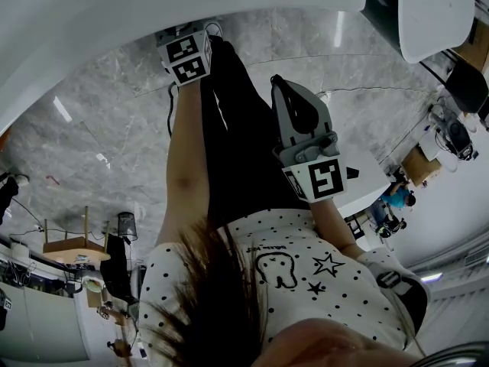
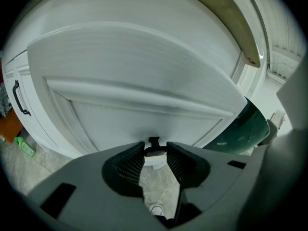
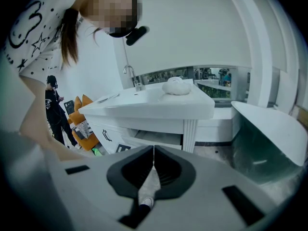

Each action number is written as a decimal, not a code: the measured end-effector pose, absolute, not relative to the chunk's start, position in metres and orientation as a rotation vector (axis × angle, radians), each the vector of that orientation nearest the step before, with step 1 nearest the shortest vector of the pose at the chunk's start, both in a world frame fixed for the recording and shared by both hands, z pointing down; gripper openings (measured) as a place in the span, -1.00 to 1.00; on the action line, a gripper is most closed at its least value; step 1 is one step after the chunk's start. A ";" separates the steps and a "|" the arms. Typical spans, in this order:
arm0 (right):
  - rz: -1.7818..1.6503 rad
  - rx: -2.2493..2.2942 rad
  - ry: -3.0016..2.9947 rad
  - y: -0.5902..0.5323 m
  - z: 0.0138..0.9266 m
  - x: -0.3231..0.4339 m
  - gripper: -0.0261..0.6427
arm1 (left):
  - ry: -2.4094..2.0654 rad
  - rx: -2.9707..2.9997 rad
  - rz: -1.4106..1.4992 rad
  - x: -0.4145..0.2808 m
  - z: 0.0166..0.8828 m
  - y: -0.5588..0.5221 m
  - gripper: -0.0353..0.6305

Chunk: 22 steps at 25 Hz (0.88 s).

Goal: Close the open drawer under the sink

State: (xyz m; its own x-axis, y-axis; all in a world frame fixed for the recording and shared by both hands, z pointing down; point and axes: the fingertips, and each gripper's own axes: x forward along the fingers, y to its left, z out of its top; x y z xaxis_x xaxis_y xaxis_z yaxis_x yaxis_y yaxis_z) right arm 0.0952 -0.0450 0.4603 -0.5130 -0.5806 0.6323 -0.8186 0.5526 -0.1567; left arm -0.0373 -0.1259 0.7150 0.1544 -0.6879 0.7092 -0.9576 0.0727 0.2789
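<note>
A grey marble floor [image 1: 107, 113] runs under a white sink [image 3: 159, 107] in a bright room, with a white-rimmed tub [image 3: 269, 124] beside it. Only the right gripper view shows the drawer [image 3: 157, 137] pulled out beneath the sink. The right gripper [image 3: 154, 148] has its jaws together, empty. The left gripper [image 2: 155, 150] is nipped on the drawer's small black handle [image 2: 154, 140].

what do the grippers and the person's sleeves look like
Both grippers, left and right, have grey plastic bodies with dark, textured pads. Each carries a white marker cube printed with black squares. The person wears a short-sleeved white top with black dots.
</note>
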 end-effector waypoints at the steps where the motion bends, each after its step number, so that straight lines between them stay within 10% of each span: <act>1: 0.607 1.125 -2.270 -0.045 0.461 0.095 -0.88 | -1.599 1.679 0.451 -0.038 0.715 -0.126 -0.46; 22: 0.612 1.128 -2.256 -0.050 0.462 0.094 -0.88 | -1.628 1.669 0.429 -0.044 0.711 -0.135 -0.46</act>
State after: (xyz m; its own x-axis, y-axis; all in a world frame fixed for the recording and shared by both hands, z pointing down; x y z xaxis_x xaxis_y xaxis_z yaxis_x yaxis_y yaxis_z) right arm 0.0943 -0.0501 0.4618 -0.5042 -0.5782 0.6414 -0.8231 0.5466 -0.1542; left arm -0.0443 -0.1353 0.7109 0.1337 -0.7042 0.6973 -0.9563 0.0930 0.2773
